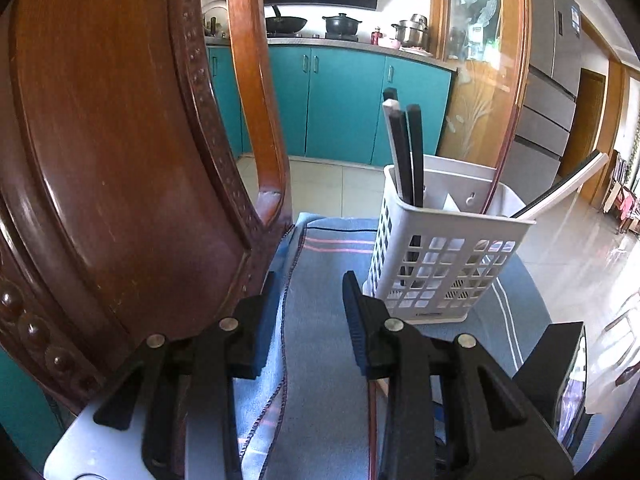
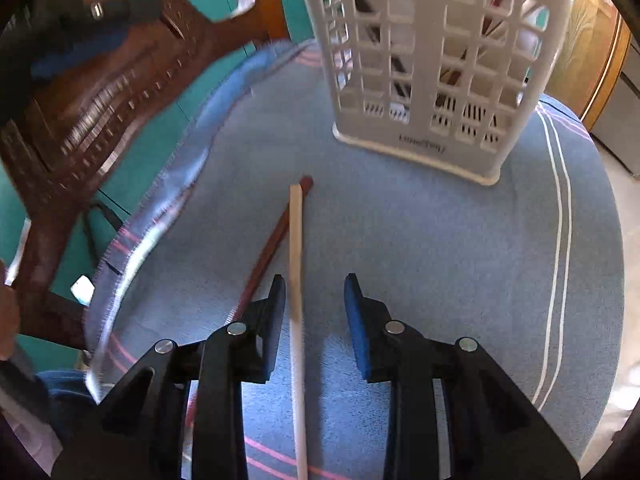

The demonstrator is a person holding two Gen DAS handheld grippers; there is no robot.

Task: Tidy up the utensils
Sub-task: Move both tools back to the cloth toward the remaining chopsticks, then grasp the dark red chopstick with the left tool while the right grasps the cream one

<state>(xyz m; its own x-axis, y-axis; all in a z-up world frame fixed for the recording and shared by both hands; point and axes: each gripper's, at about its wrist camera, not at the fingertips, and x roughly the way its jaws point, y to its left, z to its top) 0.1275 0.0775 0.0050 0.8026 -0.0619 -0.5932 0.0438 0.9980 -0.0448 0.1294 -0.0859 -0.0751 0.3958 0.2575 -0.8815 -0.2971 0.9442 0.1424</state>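
the wooden chair (image 1: 120,152) fills the left of the left wrist view. the blue cloth (image 2: 400,260) covers the work surface. the white utensil basket (image 1: 436,256) stands upright on it, with dark chopsticks (image 1: 408,148) leaning inside. the left gripper (image 1: 312,312) is released — jaws apart over the cloth, holding nothing. the right gripper (image 2: 315,308) is also released, its jaws either side of the white chopstick (image 2: 297,280) lying flat on the cloth, near the basket. the red chopstick (image 2: 272,244) lies beside the white chopstick — their far tips meet.
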